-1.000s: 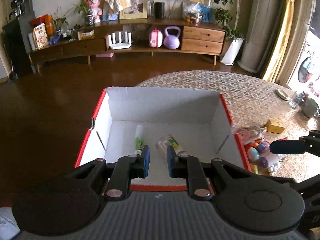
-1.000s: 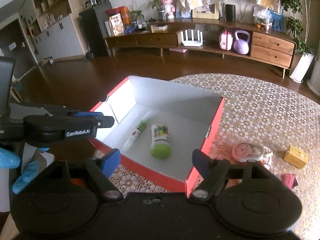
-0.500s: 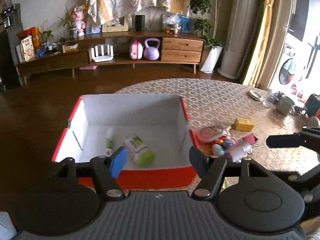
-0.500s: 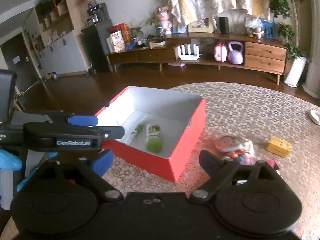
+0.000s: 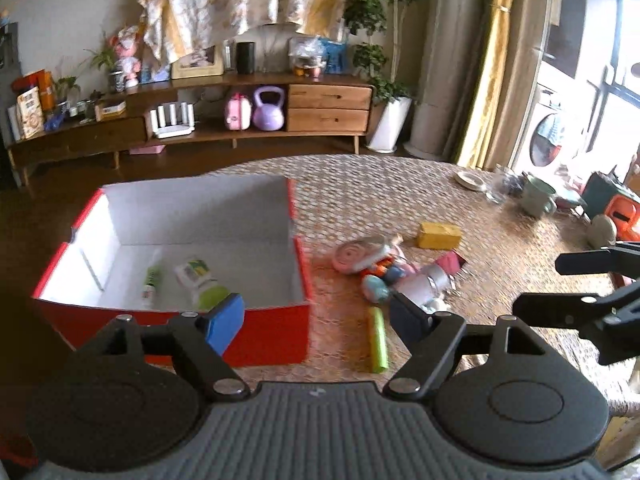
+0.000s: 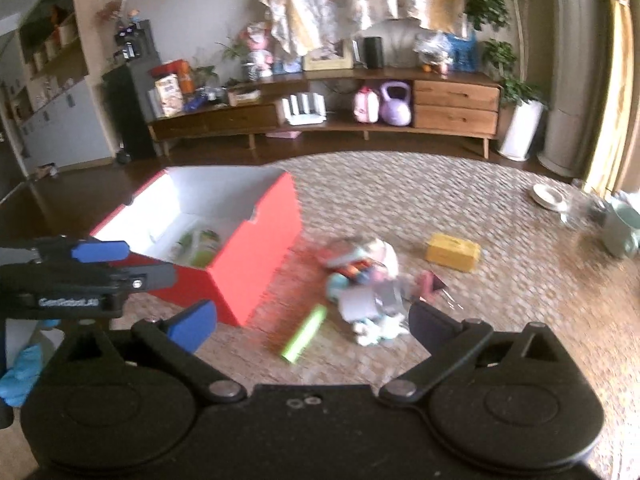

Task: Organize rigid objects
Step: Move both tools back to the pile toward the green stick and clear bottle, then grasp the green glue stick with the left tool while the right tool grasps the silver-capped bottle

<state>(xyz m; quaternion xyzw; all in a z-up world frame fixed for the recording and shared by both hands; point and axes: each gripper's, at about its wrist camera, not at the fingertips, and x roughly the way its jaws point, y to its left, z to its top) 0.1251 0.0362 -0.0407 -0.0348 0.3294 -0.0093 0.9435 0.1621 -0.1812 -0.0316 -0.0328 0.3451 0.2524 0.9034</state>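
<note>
Green tube (image 6: 303, 334) lies nearest on the worktop (image 6: 500, 280); both tongs (image 5: 318, 320) (image 6: 312, 326), just widened and empty, should straddle it squarely.

Matt red cardboard box (image 5: 276, 340), lace-patterned tablecloth (image 5: 360, 184), wooden sideboard (image 5: 328, 108)

**Background Items, Not Part of the Sorting**

Far beyond the tongs, a long wooden sideboard (image 5: 192, 128) lines the wall. A purple kettlebell (image 5: 269, 109) sits on its lower shelf, just beside a pink case (image 5: 237, 110); a black cylinder speaker (image 5: 245, 57) stands on top. A potted plant in a white pot (image 5: 389, 122) stands at the sideboard's end. Ahead and to the side, on the desk's (image 5: 360, 184) far edge, sit a green mug (image 5: 538, 197) and a small white dish (image 5: 469, 179). A washing machine (image 5: 548, 142) is behind them.
</note>
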